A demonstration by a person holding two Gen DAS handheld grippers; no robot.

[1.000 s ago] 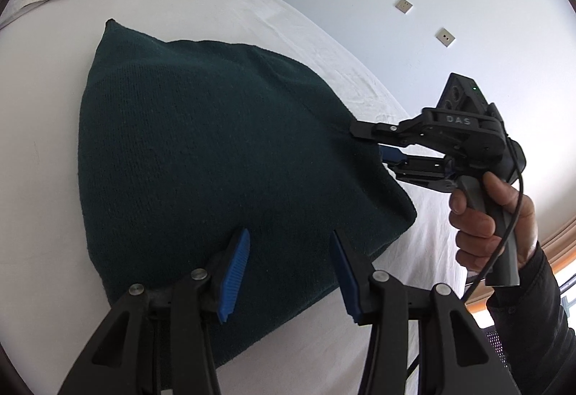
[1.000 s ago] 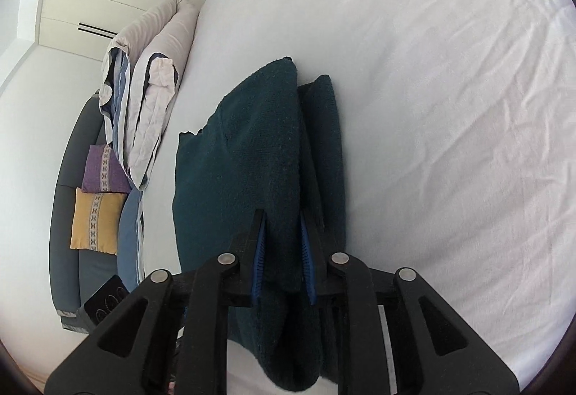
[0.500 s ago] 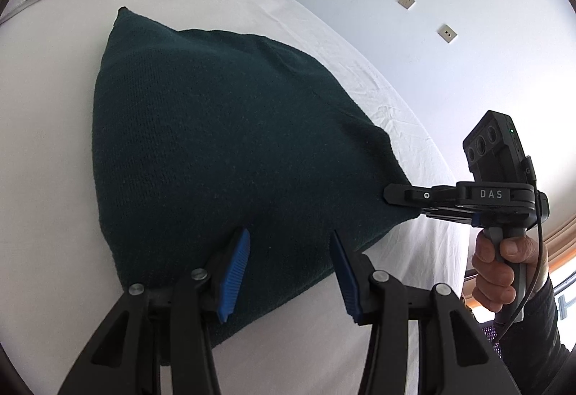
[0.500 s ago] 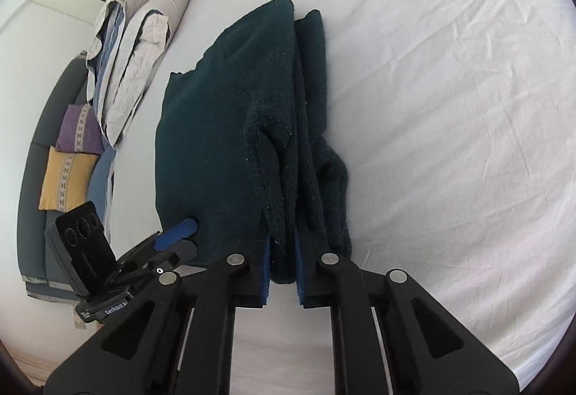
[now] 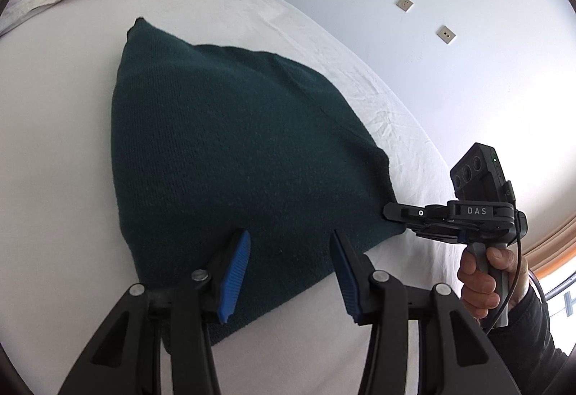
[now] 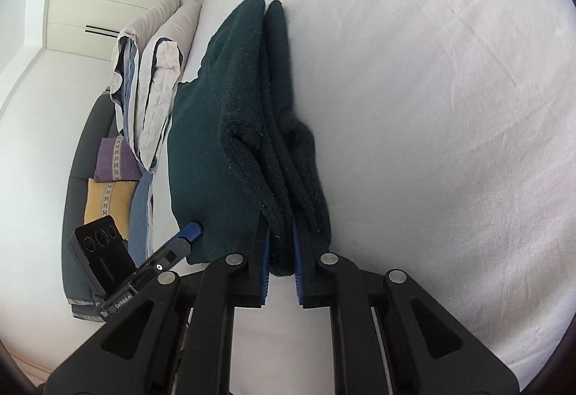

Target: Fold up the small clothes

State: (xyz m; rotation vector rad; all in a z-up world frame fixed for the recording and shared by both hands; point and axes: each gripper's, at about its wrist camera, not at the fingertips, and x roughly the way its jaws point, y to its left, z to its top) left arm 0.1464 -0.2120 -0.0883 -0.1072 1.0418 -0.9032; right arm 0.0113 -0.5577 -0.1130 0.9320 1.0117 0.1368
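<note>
A dark green knitted garment (image 5: 223, 161) lies folded on the white bed sheet (image 5: 54, 114). My left gripper (image 5: 288, 269) is open and empty, its blue pads over the garment's near edge. My right gripper (image 6: 280, 261) is shut on the garment's bunched corner (image 6: 280, 207). In the left wrist view the right gripper (image 5: 390, 213) pinches the garment's right corner low over the sheet. In the right wrist view the left gripper's blue fingertip (image 6: 190, 231) sits at the garment's near left edge.
A folded grey and white duvet (image 6: 151, 78) lies at the far side of the bed. A dark sofa with purple and yellow cushions (image 6: 108, 179) stands beyond. The wall with two sockets (image 5: 424, 17) is behind the bed's right edge.
My right gripper has carried the garment's corner down and towards me, spreading the cloth flatter. The left gripper has stayed open over the near edge.
</note>
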